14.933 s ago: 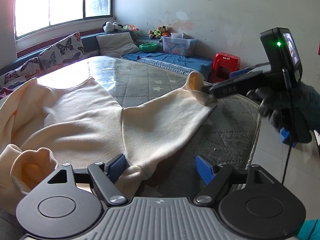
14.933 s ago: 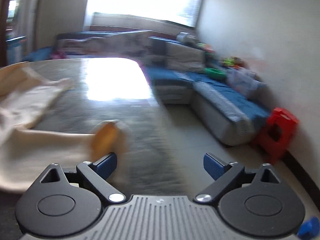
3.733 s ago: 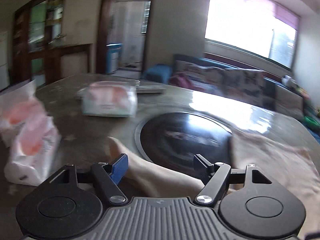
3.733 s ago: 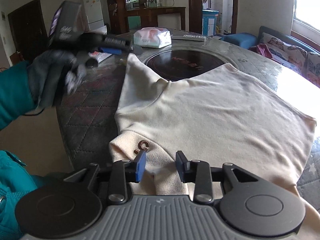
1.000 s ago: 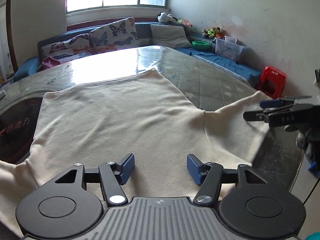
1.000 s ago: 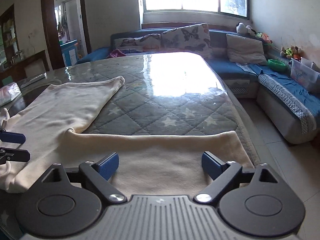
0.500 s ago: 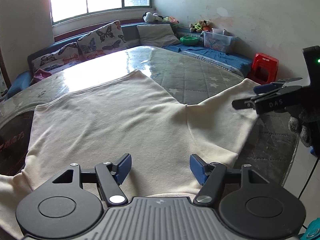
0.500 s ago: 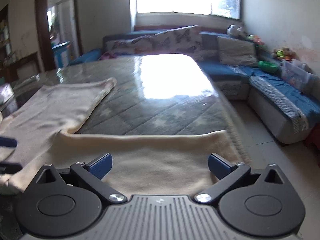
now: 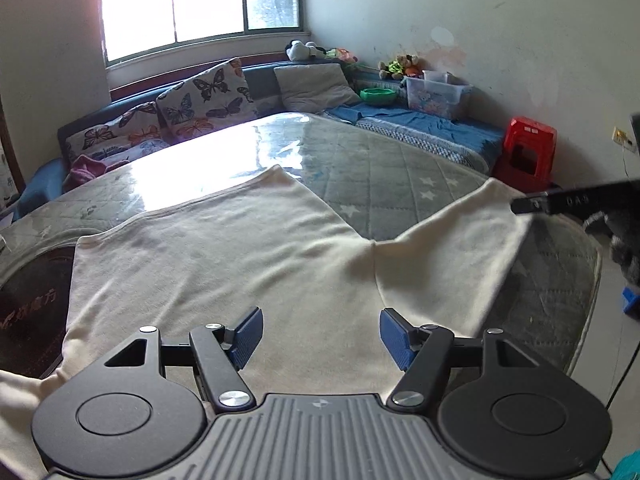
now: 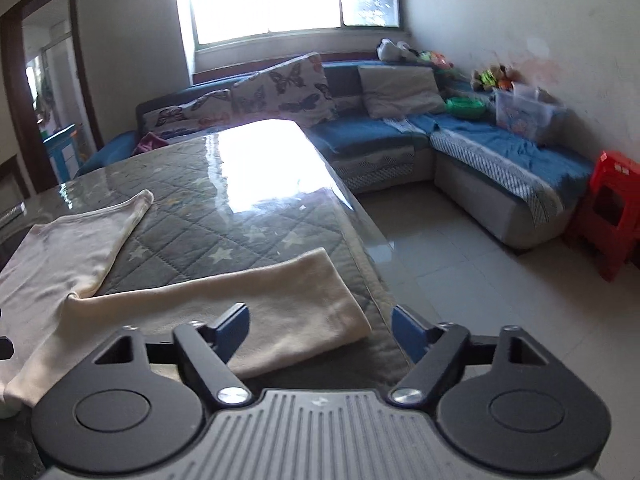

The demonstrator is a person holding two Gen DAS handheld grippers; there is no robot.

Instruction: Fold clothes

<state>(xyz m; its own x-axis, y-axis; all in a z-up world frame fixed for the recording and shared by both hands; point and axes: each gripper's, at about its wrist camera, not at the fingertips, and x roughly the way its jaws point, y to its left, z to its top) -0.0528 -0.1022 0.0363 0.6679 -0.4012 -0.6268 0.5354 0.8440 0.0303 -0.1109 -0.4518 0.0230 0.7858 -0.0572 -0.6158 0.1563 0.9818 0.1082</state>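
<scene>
A cream long-sleeved top (image 9: pixel 224 264) lies spread flat on the quilted table (image 9: pixel 392 176), one sleeve (image 9: pixel 452 248) stretched toward the right edge. My left gripper (image 9: pixel 321 336) hovers open over the top's near edge, nothing between its blue pads. My right gripper (image 10: pixel 320 330) is open too, just above the cuff end of that sleeve (image 10: pixel 260 308), at the table's edge. In the left wrist view its dark fingers (image 9: pixel 568 201) reach the cuff corner, held by a gloved hand (image 9: pixel 628 248). The top's body (image 10: pixel 60 248) shows at the left of the right wrist view.
A black round cooktop (image 9: pixel 28 292) is set into the table at the left, partly under the top. A blue corner sofa (image 10: pixel 480 148) with butterfly cushions (image 9: pixel 208 92) runs behind. A red stool (image 10: pixel 612 216) and tiled floor (image 10: pixel 460 272) lie past the table's right edge.
My right gripper has swung right along the sleeve to its cuff end by the table edge. My left gripper has stayed over the near edge. Both stay open.
</scene>
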